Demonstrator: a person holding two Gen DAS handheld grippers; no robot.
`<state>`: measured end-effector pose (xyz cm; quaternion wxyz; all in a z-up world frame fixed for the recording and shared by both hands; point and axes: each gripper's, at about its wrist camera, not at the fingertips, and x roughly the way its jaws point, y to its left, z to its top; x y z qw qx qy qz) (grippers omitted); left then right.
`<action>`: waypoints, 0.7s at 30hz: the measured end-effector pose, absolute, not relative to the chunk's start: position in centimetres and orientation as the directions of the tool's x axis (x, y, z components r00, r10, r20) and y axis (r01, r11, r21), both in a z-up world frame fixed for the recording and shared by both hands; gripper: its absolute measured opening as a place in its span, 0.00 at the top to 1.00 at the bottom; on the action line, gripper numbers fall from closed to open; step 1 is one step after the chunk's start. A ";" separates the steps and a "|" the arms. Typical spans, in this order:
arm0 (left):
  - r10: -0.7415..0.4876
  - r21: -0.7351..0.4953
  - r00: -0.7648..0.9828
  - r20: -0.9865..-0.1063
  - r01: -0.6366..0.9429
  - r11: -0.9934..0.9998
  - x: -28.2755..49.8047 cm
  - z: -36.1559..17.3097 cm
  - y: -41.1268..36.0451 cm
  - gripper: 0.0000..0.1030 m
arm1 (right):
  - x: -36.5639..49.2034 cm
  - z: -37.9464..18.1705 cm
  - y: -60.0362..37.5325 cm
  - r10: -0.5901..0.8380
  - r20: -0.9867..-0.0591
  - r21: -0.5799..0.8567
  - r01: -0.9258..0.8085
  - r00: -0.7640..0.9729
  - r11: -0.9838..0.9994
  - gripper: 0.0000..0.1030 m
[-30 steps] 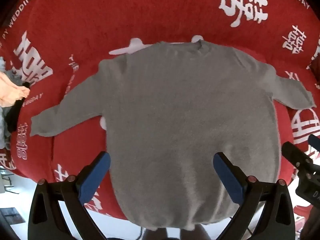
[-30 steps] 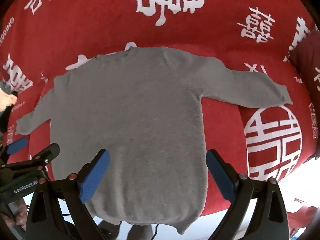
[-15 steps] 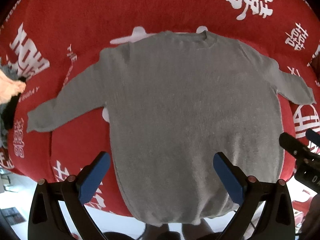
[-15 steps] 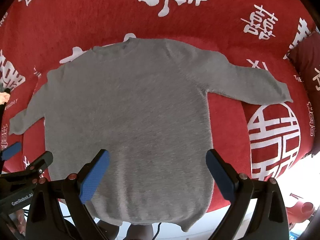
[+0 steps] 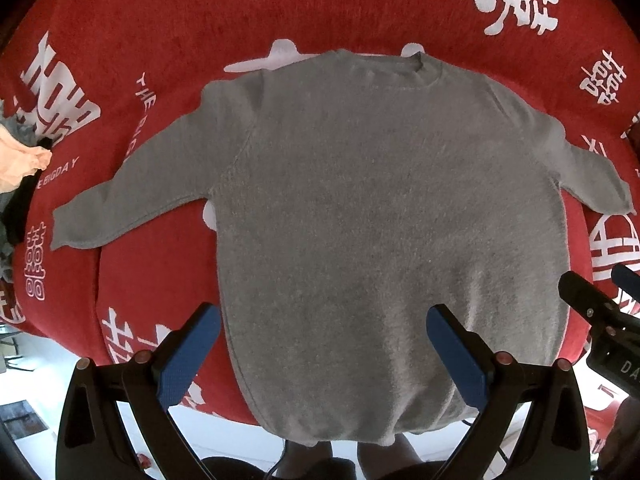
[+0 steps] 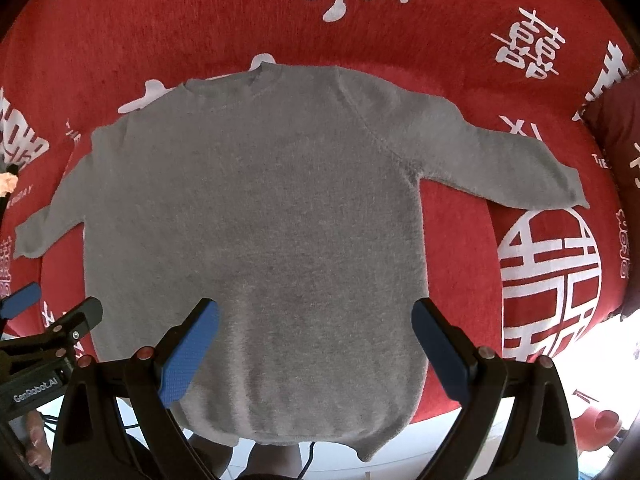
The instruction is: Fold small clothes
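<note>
Grey sweater [image 5: 384, 208] flat beneath both gaping, empty grippers, left gripper [image 5: 322, 344] and right gripper [image 6: 316, 338].

Grey sweater [image 5: 384, 216] lies flat (sleeves spread) on red sofa [image 5: 200, 40].

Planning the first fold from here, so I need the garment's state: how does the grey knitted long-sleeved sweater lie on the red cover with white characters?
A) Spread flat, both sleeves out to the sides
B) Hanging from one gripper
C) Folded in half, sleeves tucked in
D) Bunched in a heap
A: the grey knitted sweater lies flat on the red cover, with a sleeve stretched out on each side, and both the left gripper and the right gripper are open and empty.
</note>
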<state>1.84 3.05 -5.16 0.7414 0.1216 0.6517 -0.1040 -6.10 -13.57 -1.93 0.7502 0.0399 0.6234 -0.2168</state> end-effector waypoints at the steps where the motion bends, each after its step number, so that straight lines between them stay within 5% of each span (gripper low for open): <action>1: 0.006 0.046 0.127 -0.992 0.313 0.949 1.8 -5.2 3.0 0.00 | -6.1 -1.9 -13.6 -0.275 -0.953 -0.212 0.373 0.126 0.903 0.05; 21: 0.027 0.067 0.131 -0.991 0.310 0.948 1.0 -5.3 2.2 0.00 | -6.1 -2.2 -14.4 -0.255 -0.959 -0.197 0.355 0.124 0.914 0.05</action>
